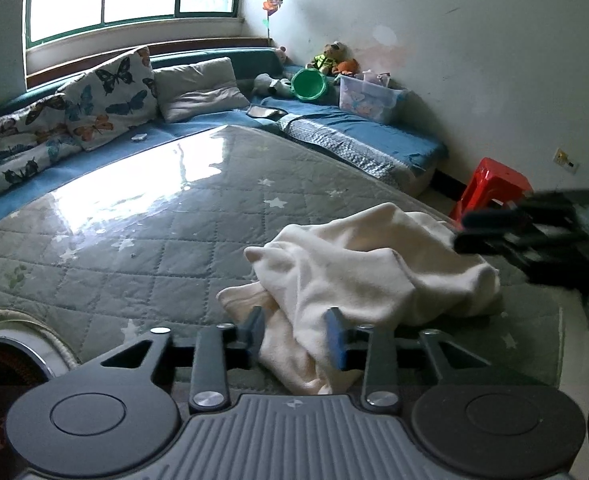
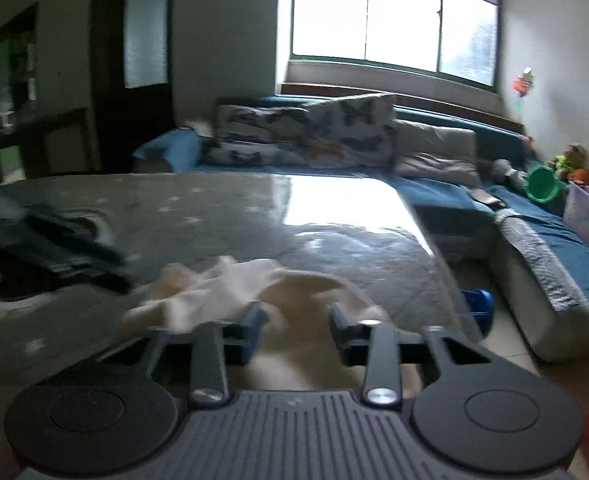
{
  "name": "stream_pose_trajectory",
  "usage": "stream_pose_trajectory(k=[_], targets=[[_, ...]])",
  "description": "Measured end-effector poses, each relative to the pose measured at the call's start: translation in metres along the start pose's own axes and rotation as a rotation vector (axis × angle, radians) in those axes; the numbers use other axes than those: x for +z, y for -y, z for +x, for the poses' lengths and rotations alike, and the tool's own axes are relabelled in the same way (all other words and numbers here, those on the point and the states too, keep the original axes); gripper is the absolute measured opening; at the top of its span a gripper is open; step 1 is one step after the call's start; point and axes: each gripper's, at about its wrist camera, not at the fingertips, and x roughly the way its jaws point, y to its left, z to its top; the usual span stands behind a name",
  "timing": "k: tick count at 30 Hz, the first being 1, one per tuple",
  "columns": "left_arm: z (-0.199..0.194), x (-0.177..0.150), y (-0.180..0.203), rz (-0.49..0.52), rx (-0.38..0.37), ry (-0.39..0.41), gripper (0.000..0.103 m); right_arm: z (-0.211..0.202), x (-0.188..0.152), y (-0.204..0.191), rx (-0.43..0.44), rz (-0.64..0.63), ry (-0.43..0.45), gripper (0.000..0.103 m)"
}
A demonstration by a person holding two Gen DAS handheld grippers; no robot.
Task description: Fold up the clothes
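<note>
A crumpled cream garment (image 1: 374, 264) lies on the near right part of a grey quilted, star-printed surface (image 1: 154, 248). My left gripper (image 1: 295, 334) stands at the garment's near edge with its jaws apart. Folds of the cloth fill the gap between the blue pads (image 1: 336, 338), but nothing is pinched. My right gripper (image 1: 526, 228) shows as a dark blur just right of the heap. In the right wrist view, which is blurred, the right gripper (image 2: 295, 330) hangs open over the cream garment (image 2: 230, 284). The left gripper (image 2: 74, 256) is at the left there.
A blue corner sofa (image 1: 354, 128) runs behind and to the right, with butterfly cushions (image 1: 106, 96), a green bowl (image 1: 309, 85), a clear plastic box (image 1: 368, 98) and soft toys. A red stool (image 1: 490, 188) stands on the floor at the right. A blue object (image 2: 478, 304) lies on the floor.
</note>
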Motion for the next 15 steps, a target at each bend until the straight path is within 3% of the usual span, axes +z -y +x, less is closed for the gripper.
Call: stream_pose_trajectory(k=[9,11,12,14,15], targets=[[0.005,-0.005,-0.01,-0.016,0.018,-0.022,0.044,0.066,0.006,0.026,-0.043,0.051,-0.077,0.064],[0.006,-0.005,-0.01,-0.019,0.019,-0.024,0.045,0.075,0.005,0.027,-0.029,0.069,-0.104,0.064],[0.006,-0.005,-0.01,-0.02,0.018,-0.026,0.045,0.079,0.004,0.028,-0.019,0.08,-0.116,0.061],[0.005,-0.005,-0.01,-0.018,0.016,-0.025,0.045,0.077,0.002,0.028,0.001,0.093,-0.117,0.044],[0.005,-0.005,-0.009,-0.016,0.017,-0.024,0.045,0.075,0.001,0.029,0.012,0.099,-0.116,0.025]])
